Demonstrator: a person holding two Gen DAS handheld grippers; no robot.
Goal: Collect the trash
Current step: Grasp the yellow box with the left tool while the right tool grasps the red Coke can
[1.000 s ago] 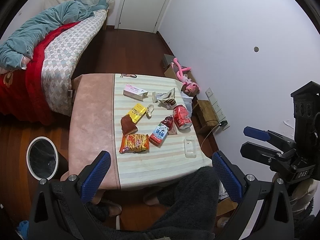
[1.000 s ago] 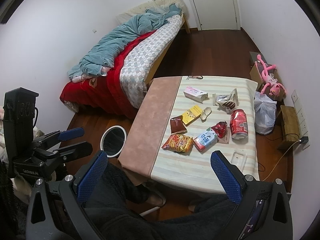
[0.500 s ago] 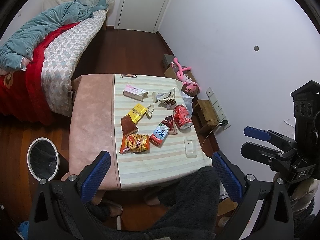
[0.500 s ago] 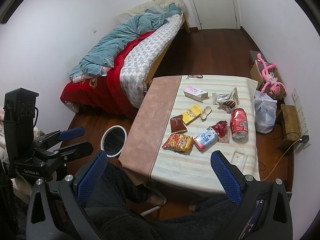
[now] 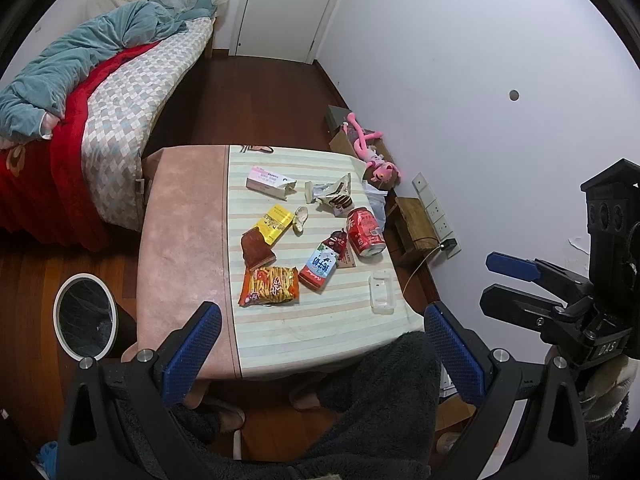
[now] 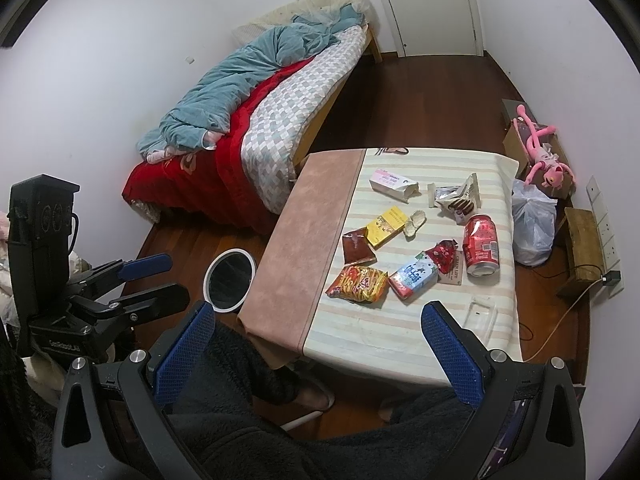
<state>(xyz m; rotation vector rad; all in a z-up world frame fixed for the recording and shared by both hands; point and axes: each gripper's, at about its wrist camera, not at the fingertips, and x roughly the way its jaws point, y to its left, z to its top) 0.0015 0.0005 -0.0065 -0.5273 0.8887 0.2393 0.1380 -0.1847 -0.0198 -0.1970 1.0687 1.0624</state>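
Trash lies on a striped table (image 5: 320, 328): an orange snack bag (image 5: 269, 285), a brown wrapper (image 5: 256, 247), a yellow box (image 5: 274, 223), a red can (image 5: 364, 231) on its side, a blue-red milk carton (image 5: 319, 266), a pink-white box (image 5: 269, 181), a cookie wrapper (image 5: 332, 196) and a clear plastic tray (image 5: 382, 293). A white-rimmed bin (image 5: 84, 316) stands on the floor left of the table; it also shows in the right wrist view (image 6: 230, 274). My left gripper (image 5: 320, 340) is open and empty, high above the table's near edge. My right gripper (image 6: 316, 344) is open and empty too.
A bed (image 5: 100, 92) with red and teal bedding stands at the left. A pink plush toy (image 5: 374, 156), a white plastic bag (image 6: 534, 224), a wooden stool (image 5: 416, 226) and a power strip (image 5: 436, 210) sit along the right wall. The person's dark fleece legs (image 5: 380, 392) are below.
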